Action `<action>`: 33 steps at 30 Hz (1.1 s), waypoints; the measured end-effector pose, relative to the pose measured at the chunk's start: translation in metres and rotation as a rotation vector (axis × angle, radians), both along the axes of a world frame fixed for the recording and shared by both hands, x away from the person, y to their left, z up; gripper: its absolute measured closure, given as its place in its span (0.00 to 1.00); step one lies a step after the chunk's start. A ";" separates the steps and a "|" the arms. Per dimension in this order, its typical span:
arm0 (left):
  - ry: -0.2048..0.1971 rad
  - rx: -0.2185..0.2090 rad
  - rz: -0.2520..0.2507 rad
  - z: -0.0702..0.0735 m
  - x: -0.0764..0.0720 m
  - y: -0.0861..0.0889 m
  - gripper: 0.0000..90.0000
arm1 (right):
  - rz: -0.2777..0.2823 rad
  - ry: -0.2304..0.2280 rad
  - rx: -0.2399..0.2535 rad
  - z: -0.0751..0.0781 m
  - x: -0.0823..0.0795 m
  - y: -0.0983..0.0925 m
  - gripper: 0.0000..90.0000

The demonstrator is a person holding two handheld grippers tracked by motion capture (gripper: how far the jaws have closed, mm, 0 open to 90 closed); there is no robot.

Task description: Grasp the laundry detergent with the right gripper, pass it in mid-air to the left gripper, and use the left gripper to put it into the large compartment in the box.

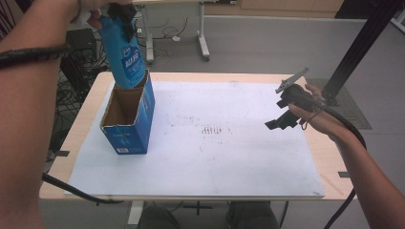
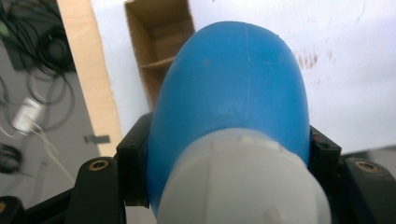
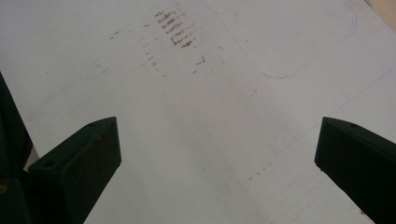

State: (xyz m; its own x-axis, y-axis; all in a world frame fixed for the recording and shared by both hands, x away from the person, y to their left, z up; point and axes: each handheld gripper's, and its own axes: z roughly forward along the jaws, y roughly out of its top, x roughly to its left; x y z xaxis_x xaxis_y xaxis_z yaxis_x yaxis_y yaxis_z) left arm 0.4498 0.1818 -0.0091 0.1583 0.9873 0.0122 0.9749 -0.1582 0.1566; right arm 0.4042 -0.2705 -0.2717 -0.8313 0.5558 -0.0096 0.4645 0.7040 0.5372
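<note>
1. High view: blue bottle [image 1: 125, 57] upright, hanging cap-up, base at the mouth of the blue carton [image 1: 129, 117], lower end just inside or touching the rim; exact depth not readable.
2. Long axis of bottle near vertical, slightly tilted, in line with the open top of the carton directly below.
3. Left gripper [image 1: 119, 12] clamped on the bottle just below the white cap [image 2: 243, 182]; black jaws pressing the blue shoulder on both sides, seen in the left gripper view with the carton's brown interior [image 2: 161, 51] beyond.
4. Carton standing upright on the white sheet [image 1: 229, 157], near the table's left edge.
5. Right gripper [image 1: 279, 121] held above the right part of the sheet, well apart from bottle and carton; jaws spread wide, nothing between them.
6. Judgement: left hand the nearer and only engaged one; coming move turning on a straight vertical path along the carton's opening.
</note>
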 end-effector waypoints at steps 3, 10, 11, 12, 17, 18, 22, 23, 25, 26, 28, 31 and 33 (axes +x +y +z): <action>-0.005 -0.024 0.071 0.007 0.001 0.011 0.40 | -0.001 -0.014 -0.002 0.005 0.000 -0.001 0.00; -0.002 -0.020 0.222 0.010 0.002 0.036 0.40 | 0.001 -0.029 -0.006 0.012 0.000 0.001 0.00; -0.005 -0.016 0.240 0.010 0.002 0.039 0.40 | 0.002 -0.028 -0.007 0.012 0.000 0.002 0.00; -0.006 -0.014 0.252 0.010 0.001 0.041 0.40 | 0.003 -0.027 -0.009 0.012 0.000 0.002 0.00; -0.018 -0.005 0.303 0.009 -0.001 0.053 0.40 | 0.008 -0.037 -0.009 0.011 0.000 0.003 0.00; -0.017 -0.004 0.310 0.007 -0.001 0.054 0.40 | 0.007 -0.040 -0.006 0.011 0.000 0.003 0.00; -0.012 -0.005 0.326 0.000 -0.002 0.059 0.40 | 0.005 -0.039 -0.002 0.011 0.001 0.004 0.00; -0.010 -0.009 0.330 -0.001 -0.002 0.059 0.40 | 0.007 -0.039 -0.002 0.011 0.001 0.005 0.00; -0.006 -0.014 0.329 -0.004 -0.002 0.059 0.40 | 0.008 -0.042 -0.003 0.011 0.000 0.006 0.00; -0.005 -0.018 0.331 -0.006 -0.002 0.060 0.40 | 0.009 -0.042 -0.004 0.010 0.000 0.006 0.00; -0.002 -0.022 0.330 -0.009 -0.002 0.059 0.40 | 0.010 -0.041 -0.006 0.010 0.000 0.006 0.00; -0.002 -0.023 0.330 -0.013 -0.002 0.058 0.40 | 0.009 -0.042 -0.009 0.009 0.000 0.006 0.00; -0.002 -0.025 0.332 -0.015 -0.001 0.058 0.40 | 0.011 -0.041 -0.008 0.009 -0.001 0.006 0.00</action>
